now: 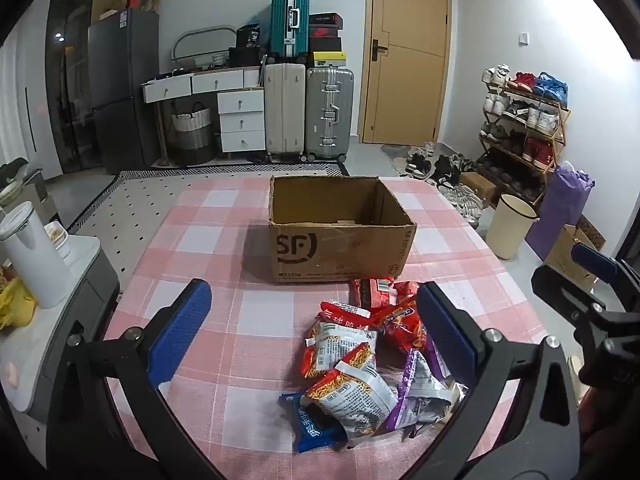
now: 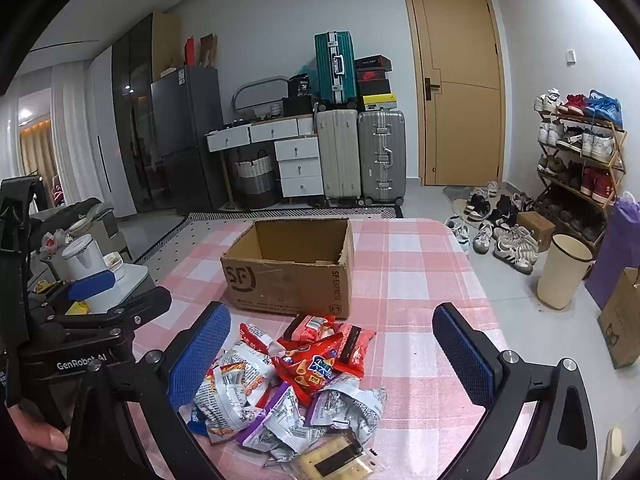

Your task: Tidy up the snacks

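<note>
Left wrist view: at the far left a white kettle (image 1: 34,256) stands on a grey side unit (image 1: 86,280) just beside the table. My left gripper (image 1: 316,328) tilts downward over the pink checked tablecloth (image 1: 208,240), its two blue pads (image 1: 182,324) spread wide with nothing between them but air above the cloth. The pile of snack packets (image 1: 360,364) lies on the cloth under the right half of that gap, the right pad partly covering it; a blue packet (image 1: 316,428) sits at its near left corner, a purple packet (image 1: 416,396) to the right of that, and red packets (image 1: 384,300) at the far side, next to the box. Beyond the pile the cardboard box (image 1: 340,252) stands upright and open-topped near the middle of the table. At the right edge of this view my right gripper (image 1: 592,280) shows only in part. In the right wrist view, my left gripper (image 2: 92,284) hangs at the left with one blue pad showing, and fingers of my hand (image 2: 40,436) wrap its handle at the lower left corner. My right gripper (image 2: 332,348) also slopes downward with its jaws wide and empty; the snack pile (image 2: 288,384) lies just right of its left pad, a cracker packet (image 2: 336,456) nearest the camera. The box (image 2: 292,276) stands beyond the pile, and a cream bin (image 2: 564,276) is on the floor at the right.
</note>
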The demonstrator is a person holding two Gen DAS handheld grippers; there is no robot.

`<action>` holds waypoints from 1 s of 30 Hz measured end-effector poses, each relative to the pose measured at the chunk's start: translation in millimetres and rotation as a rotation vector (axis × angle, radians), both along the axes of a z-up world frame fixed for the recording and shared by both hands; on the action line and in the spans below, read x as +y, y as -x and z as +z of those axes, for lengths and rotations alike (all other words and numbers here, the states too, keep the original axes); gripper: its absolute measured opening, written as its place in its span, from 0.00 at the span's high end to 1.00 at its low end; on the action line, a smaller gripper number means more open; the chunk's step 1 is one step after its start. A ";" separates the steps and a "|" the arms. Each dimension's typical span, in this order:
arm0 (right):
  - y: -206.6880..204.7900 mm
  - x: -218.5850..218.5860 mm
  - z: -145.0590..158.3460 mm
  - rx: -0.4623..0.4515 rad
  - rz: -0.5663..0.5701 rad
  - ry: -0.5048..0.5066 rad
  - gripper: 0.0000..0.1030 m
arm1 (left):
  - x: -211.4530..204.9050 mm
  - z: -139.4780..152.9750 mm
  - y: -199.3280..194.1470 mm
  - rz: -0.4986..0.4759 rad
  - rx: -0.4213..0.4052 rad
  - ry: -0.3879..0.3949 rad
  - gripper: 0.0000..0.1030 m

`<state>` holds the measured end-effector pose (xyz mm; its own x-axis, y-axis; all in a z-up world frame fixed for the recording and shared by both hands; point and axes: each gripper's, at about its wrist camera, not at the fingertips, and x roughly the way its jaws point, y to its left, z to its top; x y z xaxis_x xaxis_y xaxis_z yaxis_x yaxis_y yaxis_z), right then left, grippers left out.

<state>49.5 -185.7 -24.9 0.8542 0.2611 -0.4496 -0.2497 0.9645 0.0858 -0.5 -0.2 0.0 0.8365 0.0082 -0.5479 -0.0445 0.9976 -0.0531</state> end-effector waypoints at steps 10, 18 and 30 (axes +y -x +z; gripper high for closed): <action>-0.2 -0.6 0.0 0.001 0.004 -0.012 0.00 | -1.6 2.1 6.0 -0.031 -0.013 0.006 0.01; 2.9 2.0 3.4 -0.001 0.009 -0.009 0.00 | -3.0 2.0 6.7 -0.031 -0.019 -0.004 0.01; 2.6 0.7 2.6 -0.007 0.004 -0.004 0.00 | 2.3 1.3 5.7 -0.016 -0.009 0.004 0.01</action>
<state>46.8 -185.0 -22.3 0.8561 0.2669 -0.4426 -0.2546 0.9630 0.0884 -6.2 2.0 1.3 0.8416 -0.0071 -0.5400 -0.0284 0.9980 -0.0573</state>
